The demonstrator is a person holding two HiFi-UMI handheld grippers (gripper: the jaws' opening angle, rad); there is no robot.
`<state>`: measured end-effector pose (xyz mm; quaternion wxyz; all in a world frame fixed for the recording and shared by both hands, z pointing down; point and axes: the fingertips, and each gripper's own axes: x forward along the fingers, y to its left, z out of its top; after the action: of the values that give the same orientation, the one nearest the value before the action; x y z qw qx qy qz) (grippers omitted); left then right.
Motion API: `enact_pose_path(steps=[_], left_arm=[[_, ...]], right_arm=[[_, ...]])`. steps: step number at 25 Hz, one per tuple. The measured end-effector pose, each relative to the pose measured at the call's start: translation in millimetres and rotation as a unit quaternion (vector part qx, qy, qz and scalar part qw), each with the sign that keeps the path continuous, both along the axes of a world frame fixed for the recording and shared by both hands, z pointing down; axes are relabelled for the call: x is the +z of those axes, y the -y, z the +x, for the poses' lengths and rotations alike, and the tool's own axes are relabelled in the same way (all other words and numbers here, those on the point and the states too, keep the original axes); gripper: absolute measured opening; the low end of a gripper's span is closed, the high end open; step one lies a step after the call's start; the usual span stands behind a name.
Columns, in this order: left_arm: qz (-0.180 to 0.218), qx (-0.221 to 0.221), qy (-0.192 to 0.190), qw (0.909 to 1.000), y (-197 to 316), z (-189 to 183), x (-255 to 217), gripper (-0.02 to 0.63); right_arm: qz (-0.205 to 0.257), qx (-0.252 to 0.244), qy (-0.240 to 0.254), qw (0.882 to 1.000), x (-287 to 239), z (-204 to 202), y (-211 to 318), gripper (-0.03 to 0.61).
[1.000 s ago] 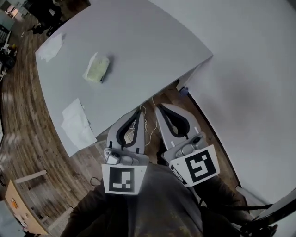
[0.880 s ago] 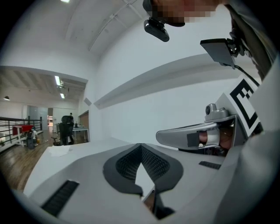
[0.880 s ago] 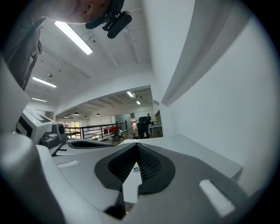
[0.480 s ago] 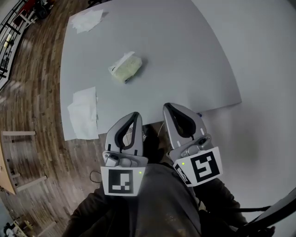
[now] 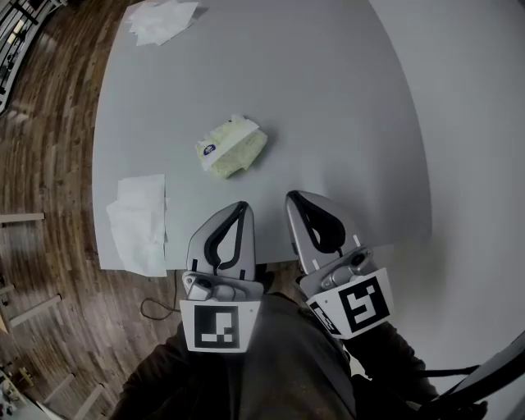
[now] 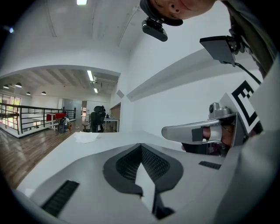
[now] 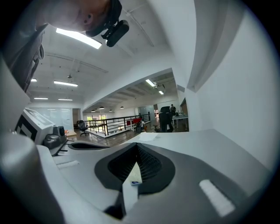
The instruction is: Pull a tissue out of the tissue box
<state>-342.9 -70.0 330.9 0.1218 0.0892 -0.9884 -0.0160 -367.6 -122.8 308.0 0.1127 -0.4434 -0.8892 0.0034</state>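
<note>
The tissue pack (image 5: 232, 148), pale green and soft with a white tissue showing at its top, lies on the grey table (image 5: 328, 98) near the middle. My left gripper (image 5: 243, 207) and right gripper (image 5: 293, 197) are held side by side over the table's near edge, a short way in front of the pack and not touching it. Both point at it roughly level, with jaws together and nothing between them. In the left gripper view the shut jaws (image 6: 141, 145) fill the lower frame and hide the pack. The right gripper view shows its own shut jaws (image 7: 138, 145) the same way.
A loose white tissue (image 5: 138, 221) lies at the table's near left corner, and another tissue (image 5: 162, 20) at the far left. Wooden floor (image 5: 41, 164) runs along the left. A white wall (image 5: 476, 123) rises close on the right.
The view has swung so the table now lies straight ahead. Both shut grippers have come forward over its near edge, and the tissue pack is closer to them.
</note>
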Motion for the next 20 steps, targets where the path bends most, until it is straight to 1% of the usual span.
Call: enact_pose_path(steps=[3, 7, 12, 16, 20], left_arm=[[0.02, -0.012, -0.005, 0.9997, -14, -20, 9, -0.002], [0.033, -0.029, -0.015, 0.9989, -34, -32, 19, -0.002], [0.03, -0.035, -0.031, 0.9985, -40, -35, 26, -0.002], [0.03, -0.038, -0.046, 0.9978, -39, -42, 43, -0.002], [0.03, -0.045, -0.061, 0.9967, -38, -55, 59, -0.002]], right_arm=[[0.019, -0.033, 0.005, 0.999, 3, -19, -25, 0.002], [0.026, -0.054, 0.007, 0.998, 8, -35, -47, 0.003], [0.034, -0.059, -0.003, 0.998, 19, -50, -49, 0.012], [0.035, -0.061, -0.011, 0.997, 36, -62, -49, 0.021], [0.049, -0.072, -0.017, 0.996, 56, -79, -47, 0.028]])
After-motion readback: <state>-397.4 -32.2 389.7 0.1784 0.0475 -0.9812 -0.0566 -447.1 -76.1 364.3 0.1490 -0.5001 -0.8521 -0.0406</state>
